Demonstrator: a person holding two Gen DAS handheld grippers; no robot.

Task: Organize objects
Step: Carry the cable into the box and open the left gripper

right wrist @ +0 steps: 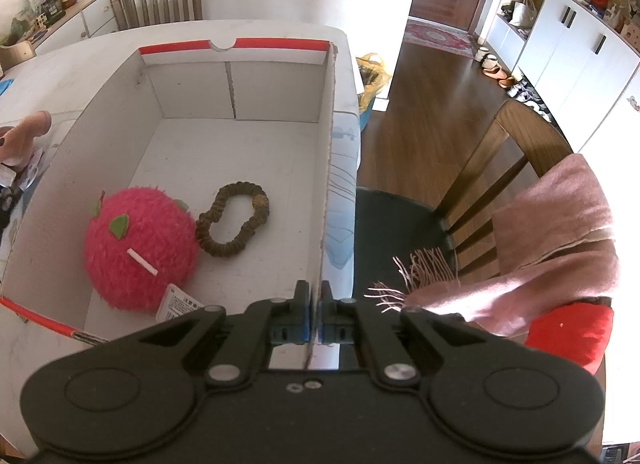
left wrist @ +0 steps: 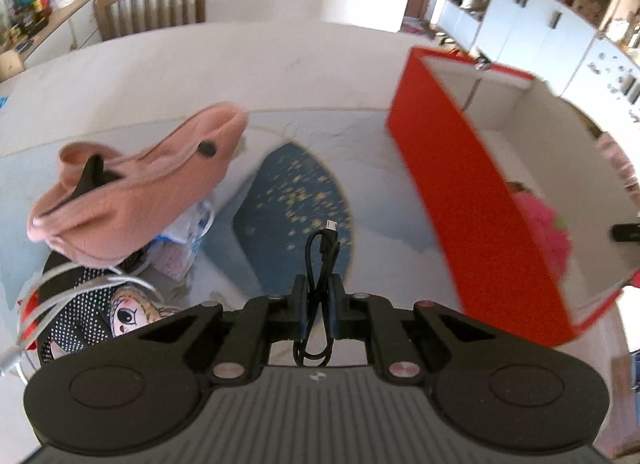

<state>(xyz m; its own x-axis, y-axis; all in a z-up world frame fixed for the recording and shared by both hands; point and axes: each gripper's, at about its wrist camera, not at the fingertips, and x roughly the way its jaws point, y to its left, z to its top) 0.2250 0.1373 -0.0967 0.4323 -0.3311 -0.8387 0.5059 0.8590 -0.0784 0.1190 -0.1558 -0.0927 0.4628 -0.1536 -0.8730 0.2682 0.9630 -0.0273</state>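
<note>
Left fingers (left wrist: pixel 319 296) clamped on coiled black cable (left wrist: pixel 320 264), plug end up, right fingers (right wrist: pixel 315 304) pinching box wall (right wrist: pixel 326 184)

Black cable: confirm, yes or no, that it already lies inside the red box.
No: the black cable is pinched in the left gripper, held outside the red box.

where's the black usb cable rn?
In the left wrist view, the black cable is pinched in the left gripper, held above the blue mat, with the red box to its right and the pink hat to its left.
</note>
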